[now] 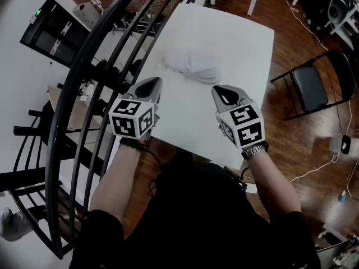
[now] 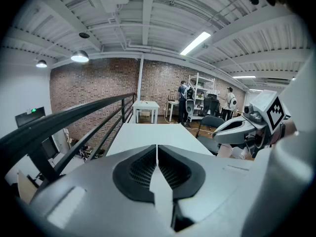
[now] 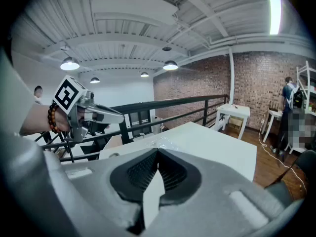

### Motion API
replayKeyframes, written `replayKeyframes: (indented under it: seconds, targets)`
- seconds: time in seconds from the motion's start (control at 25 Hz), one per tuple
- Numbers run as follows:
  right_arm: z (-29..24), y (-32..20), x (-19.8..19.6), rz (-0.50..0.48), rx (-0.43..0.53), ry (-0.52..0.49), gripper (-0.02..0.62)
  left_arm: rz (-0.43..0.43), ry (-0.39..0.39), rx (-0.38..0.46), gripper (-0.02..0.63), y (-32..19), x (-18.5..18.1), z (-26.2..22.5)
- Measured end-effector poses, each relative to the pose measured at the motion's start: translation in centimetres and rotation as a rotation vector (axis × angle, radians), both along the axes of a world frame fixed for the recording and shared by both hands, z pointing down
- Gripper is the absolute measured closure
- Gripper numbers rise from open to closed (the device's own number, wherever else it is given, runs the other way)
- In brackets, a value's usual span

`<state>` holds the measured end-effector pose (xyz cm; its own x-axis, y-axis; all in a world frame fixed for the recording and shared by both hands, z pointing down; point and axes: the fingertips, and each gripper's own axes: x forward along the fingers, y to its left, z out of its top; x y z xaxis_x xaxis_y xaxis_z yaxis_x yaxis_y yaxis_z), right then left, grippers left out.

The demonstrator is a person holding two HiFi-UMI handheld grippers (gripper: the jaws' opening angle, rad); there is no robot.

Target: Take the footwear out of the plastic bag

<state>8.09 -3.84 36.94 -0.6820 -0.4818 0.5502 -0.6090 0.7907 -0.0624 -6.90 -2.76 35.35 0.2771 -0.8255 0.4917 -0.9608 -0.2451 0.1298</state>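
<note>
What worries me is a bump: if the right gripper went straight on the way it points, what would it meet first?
Probably the plastic bag on the white table, lying just ahead of the shut right gripper. Height is unclear; it might pass over the bag.

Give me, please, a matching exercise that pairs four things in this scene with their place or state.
Things:
1. plastic bag
2. left gripper
3. folding chair
4. railing

Places or states:
A. stands on the wooden floor, right of the table
B. jaws shut, holding nothing
C. lies on the white table
D. runs along the table's left side

Pairs: 1-C; 2-B; 3-A; 4-D
</note>
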Motion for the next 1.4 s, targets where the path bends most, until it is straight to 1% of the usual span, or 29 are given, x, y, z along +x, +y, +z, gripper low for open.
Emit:
replayKeyframes:
  seconds: [0.2,0.28,0.4,0.52,0.6,0.72,0.8,0.92,1.08,1.28,1.4]
  targets:
    - [3.9,-6.4,-4.2,0.058,-0.054,0.078,0.598,0.006,-0.005,-0.040,0.586,-5.6,-6.6,3.0]
    - [5.9,-8.6,-4.7,0.081,-0.085,0.113,0.584,0.012,-0.003,-0.073,0.581,-7.5,-8.1,4.8]
    - [8.2,-11.3,-4.1,0.121,-0.138,0.157,0.557,0.022,0.014,-0.127,0.572,-10.3,-9.1,7.1]
    - [9.2,-12.8,-4.0,0.157,-0.176,0.183,0.531,0.039,0.016,-0.173,0.560,-12.3,-10.4,8.2]
    - [9.4,-13.1,-4.8,0.183,-0.195,0.200,0.515,0.047,0.018,-0.194,0.548,-12.8,-12.3,8.4]
    - [11.0,-13.1,-6.4,0.228,-0.216,0.252,0.514,0.057,0.037,-0.229,0.535,-12.8,-15.9,10.4]
    - [12.4,-13.5,-6.5,0.249,-0.230,0.290,0.514,0.064,0.046,-0.253,0.528,-13.2,-17.1,12.2]
    - [14.2,-13.5,-5.7,0.262,-0.264,0.340,0.515,0.078,0.052,-0.289,0.518,-13.5,-17.5,14.3]
    - [15.7,-11.7,-3.8,0.271,-0.285,0.389,0.517,0.095,0.050,-0.325,0.514,-12.3,-16.7,16.2]
    - [15.9,-11.6,-3.4,0.283,-0.292,0.408,0.517,0.111,0.039,-0.353,0.514,-12.3,-17.2,17.2]
    - [16.2,-11.9,-3.1,0.282,-0.292,0.424,0.517,0.155,0.051,-0.373,0.514,-12.4,-16.9,17.5]
